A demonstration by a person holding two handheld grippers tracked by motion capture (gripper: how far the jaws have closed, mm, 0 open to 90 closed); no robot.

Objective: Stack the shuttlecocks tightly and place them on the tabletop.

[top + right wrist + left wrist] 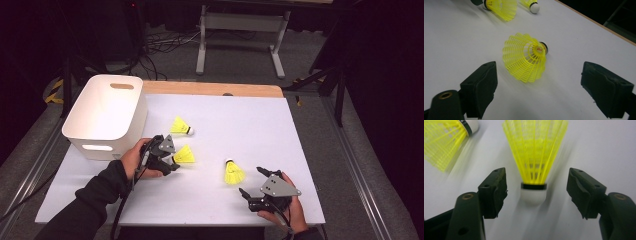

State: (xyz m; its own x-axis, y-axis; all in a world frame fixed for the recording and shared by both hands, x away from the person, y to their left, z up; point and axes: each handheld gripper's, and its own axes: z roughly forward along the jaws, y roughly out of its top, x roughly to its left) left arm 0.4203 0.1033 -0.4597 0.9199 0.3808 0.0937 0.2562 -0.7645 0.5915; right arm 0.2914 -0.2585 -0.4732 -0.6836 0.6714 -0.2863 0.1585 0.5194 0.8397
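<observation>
- Two hand-held grippers are in use, one in each of a person's hands, both low over a white bench (260,120).
- Left hand-held gripper (174,161) lies near the bench's left side, its jaws parted with pads clear of the shuttlecock between them.
- In the left gripper view, this middle shuttlecock (534,160) sits in the gap of the left hand-held gripper (537,191), white cork nearest the camera, yellow skirt pointing away; neither pad touches it.
- Right hand-held gripper (252,181) rests near the bench's front right, jaws spread wide and holding nothing.
- Three yellow shuttlecocks with white corks lie on the bench in all.
- One, the far shuttlecock (180,126), lies just beyond the left hand-held gripper, cork pointing right.
- Another, the near shuttlecock (233,172), lies just ahead of the right hand-held gripper, apart from its jaws; in the right gripper view its open skirt faces the camera (525,57).
- One white bin (107,107) with handle slots stands at the bench's left rear corner, beside the person's left hand.
</observation>
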